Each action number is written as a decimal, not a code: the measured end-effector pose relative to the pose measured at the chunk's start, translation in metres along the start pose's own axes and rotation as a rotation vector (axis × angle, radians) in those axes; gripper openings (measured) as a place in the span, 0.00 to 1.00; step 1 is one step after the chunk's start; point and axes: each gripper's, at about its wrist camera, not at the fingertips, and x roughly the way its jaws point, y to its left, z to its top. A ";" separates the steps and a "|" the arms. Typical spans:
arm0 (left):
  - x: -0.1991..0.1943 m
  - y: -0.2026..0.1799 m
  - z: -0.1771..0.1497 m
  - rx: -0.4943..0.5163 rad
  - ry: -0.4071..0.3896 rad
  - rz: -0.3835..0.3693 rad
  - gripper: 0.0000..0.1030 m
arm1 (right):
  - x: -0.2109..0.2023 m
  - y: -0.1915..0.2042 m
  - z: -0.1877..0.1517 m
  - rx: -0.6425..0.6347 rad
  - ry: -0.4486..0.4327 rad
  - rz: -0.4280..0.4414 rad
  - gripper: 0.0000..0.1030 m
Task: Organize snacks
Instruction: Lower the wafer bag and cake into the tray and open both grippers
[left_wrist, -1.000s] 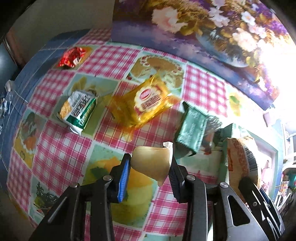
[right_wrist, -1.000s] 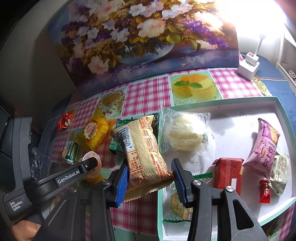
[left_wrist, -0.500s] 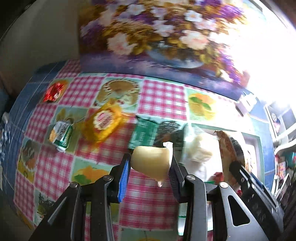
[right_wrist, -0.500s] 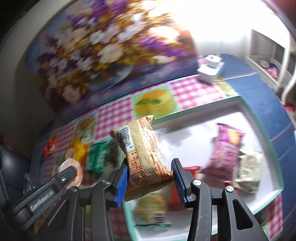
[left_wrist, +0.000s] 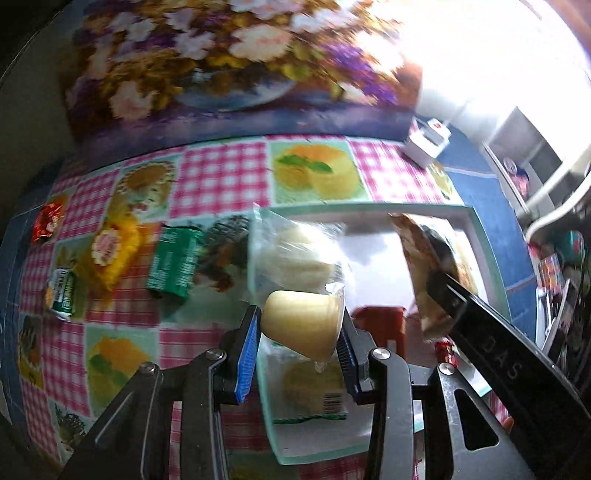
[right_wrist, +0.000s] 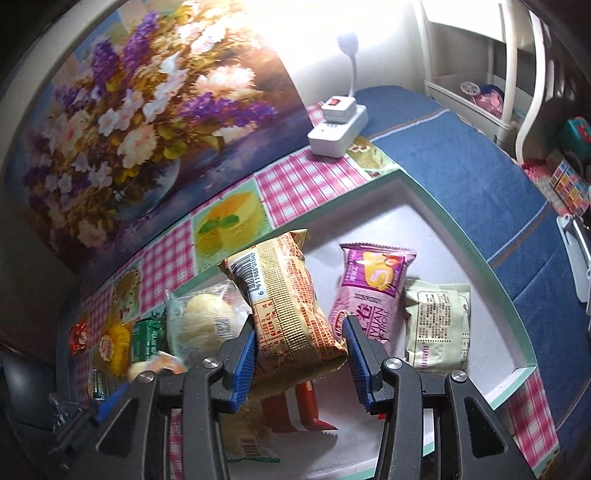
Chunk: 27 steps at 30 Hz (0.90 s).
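Both grippers have swung from the checked tablecloth (left_wrist: 218, 173) toward the tray (right_wrist: 476, 258), which a second ago lay at the edge of the left wrist view and now sits right beneath the fingers.

From the left wrist, the left gripper (left_wrist: 299, 332) is clenched on a pale yellow jelly cup (left_wrist: 301, 326), its blue pads pressing the cup's sides, the cup lying sideways between them. Directly past the fingertips a clear-wrapped bun (left_wrist: 291, 254) lies over the tray's near corner; under the fingers a second wrapped cake (left_wrist: 314, 384) rests inside the tray. Off the left finger, out on the cloth, lie a green packet (left_wrist: 173, 266), a yellow packet (left_wrist: 110, 251), a small green-and-white packet (left_wrist: 61, 295) and a red candy (left_wrist: 46, 221).

From the right wrist, the right gripper (right_wrist: 301, 350) grasps a tan noodle packet (right_wrist: 284, 302) by its lower end, the packet standing up and away from the fingers, above the tray floor. Just past the right finger a purple packet (right_wrist: 373, 291) lies flat in the tray, with a cream packet (right_wrist: 437, 325) touching its far side. Beneath the fingers a red packet (right_wrist: 306, 410) shows. A white power strip (right_wrist: 338, 129) stands beyond the tray, before the flower picture (right_wrist: 140, 110).
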 end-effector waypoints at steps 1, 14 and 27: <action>0.003 -0.004 -0.001 0.009 0.008 -0.003 0.40 | 0.001 -0.002 -0.001 0.004 0.003 -0.001 0.47; 0.018 -0.001 -0.005 -0.036 0.054 -0.045 0.61 | 0.008 -0.008 -0.001 0.017 0.015 -0.008 0.47; 0.022 0.016 -0.003 -0.089 0.074 0.016 0.72 | 0.015 -0.008 -0.002 0.020 0.040 -0.039 0.65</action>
